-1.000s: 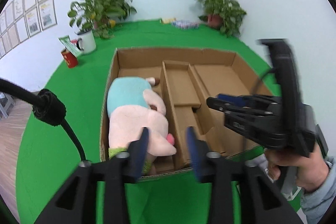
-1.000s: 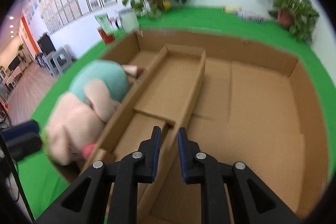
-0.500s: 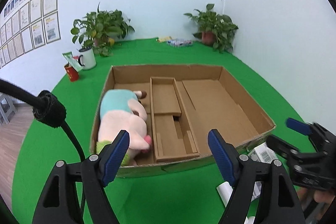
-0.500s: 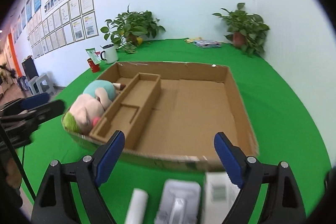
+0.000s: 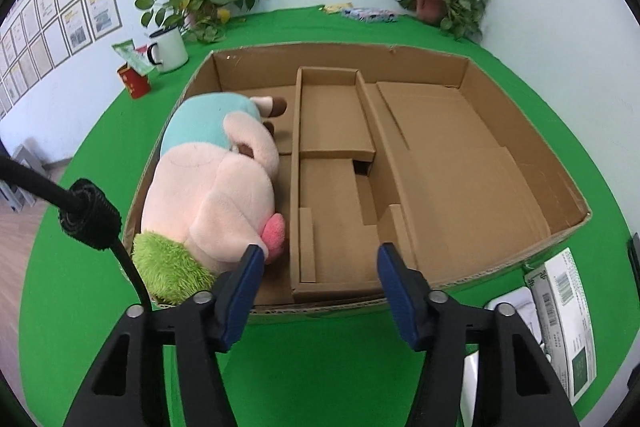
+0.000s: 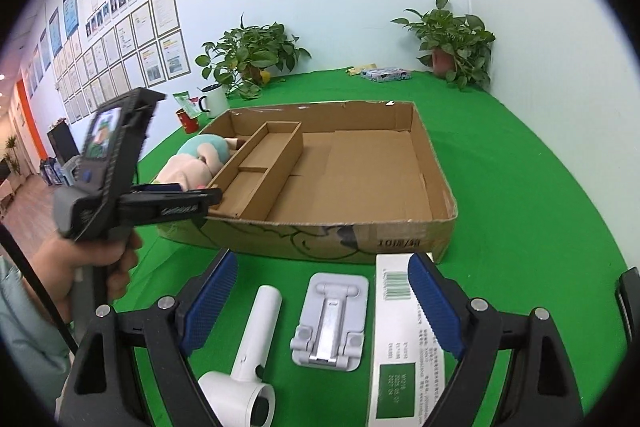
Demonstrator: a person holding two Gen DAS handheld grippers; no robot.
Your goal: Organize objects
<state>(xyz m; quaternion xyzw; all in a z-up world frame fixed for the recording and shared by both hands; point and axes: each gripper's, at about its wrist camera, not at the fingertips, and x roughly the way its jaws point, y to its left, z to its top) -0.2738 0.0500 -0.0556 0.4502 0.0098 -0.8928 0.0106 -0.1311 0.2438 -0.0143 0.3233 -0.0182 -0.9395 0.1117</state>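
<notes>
three things lie in a row on the green desk (image 6: 520,163) nearest the right claw (image 6: 320,301): a white hair dryer (image 6: 248,359), a grey folding stand (image 6: 330,319) and a long white and green box (image 6: 396,343). the right claw hangs over them with its blue pads spread wide and nothing between them, the stand in the middle of the gap, so it looks set to choose the next thing to pick up. they sit just outside the near wall of the cardboard tray (image 6: 320,239), likely waiting to be sorted into it.

to the side, the left claw (image 5: 318,279) points down at the tray's near edge; its jaws are closing, yet only air shows between the pads. just beyond them the plush pig (image 5: 212,187) fills the narrow left compartment, lying on its side, head toward the near wall. the middle divider section and the wide right section are bare cardboard, which probably suits the remaining three things.

farther back stand a white mug (image 5: 168,49), a red can (image 5: 134,83) and two potted plants (image 6: 250,57), apart from the sorting.
</notes>
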